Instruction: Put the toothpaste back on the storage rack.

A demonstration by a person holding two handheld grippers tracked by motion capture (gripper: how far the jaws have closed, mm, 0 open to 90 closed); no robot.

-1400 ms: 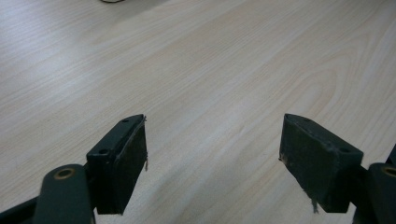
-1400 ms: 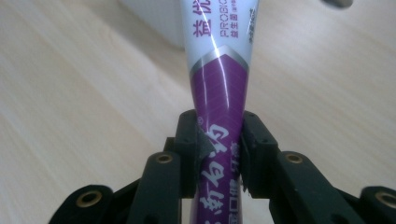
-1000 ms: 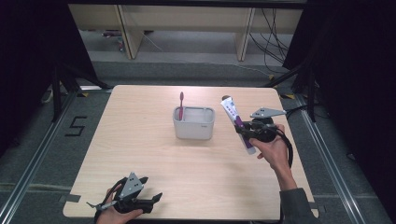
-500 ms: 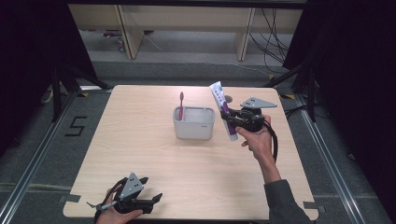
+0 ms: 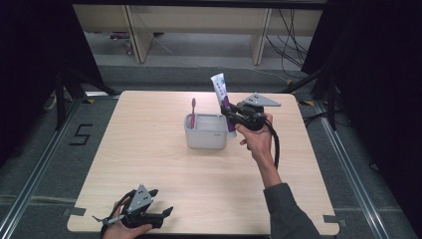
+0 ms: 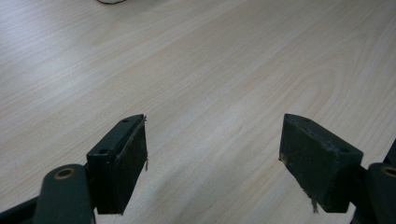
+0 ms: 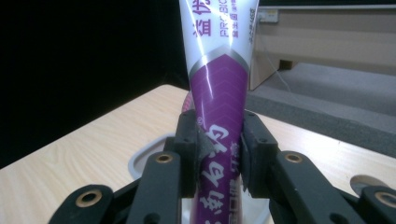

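Observation:
A white and purple toothpaste tube (image 5: 222, 97) (image 7: 218, 84) stands nearly upright in the air, and my right gripper (image 5: 228, 113) (image 7: 218, 151) is shut on its purple lower part. The tube hangs just right of a grey rectangular holder (image 5: 206, 132) in the middle of the table, whose rim (image 7: 142, 158) shows behind the jaws. A pink toothbrush (image 5: 193, 112) stands in the holder's left end. My left gripper (image 5: 161, 215) (image 6: 215, 154) rests low at the table's front left edge, open, with bare wood between its pads.
The light wooden table (image 5: 149, 149) has free room on all sides of the holder. Dark floor with metal rails (image 5: 30, 174) surrounds it; shelving legs (image 5: 134, 35) and cables (image 5: 293, 30) lie beyond the far edge.
My right gripper has carried the toothpaste tube leftward and slightly up, from the table's right side to beside the holder. The left gripper has stayed put.

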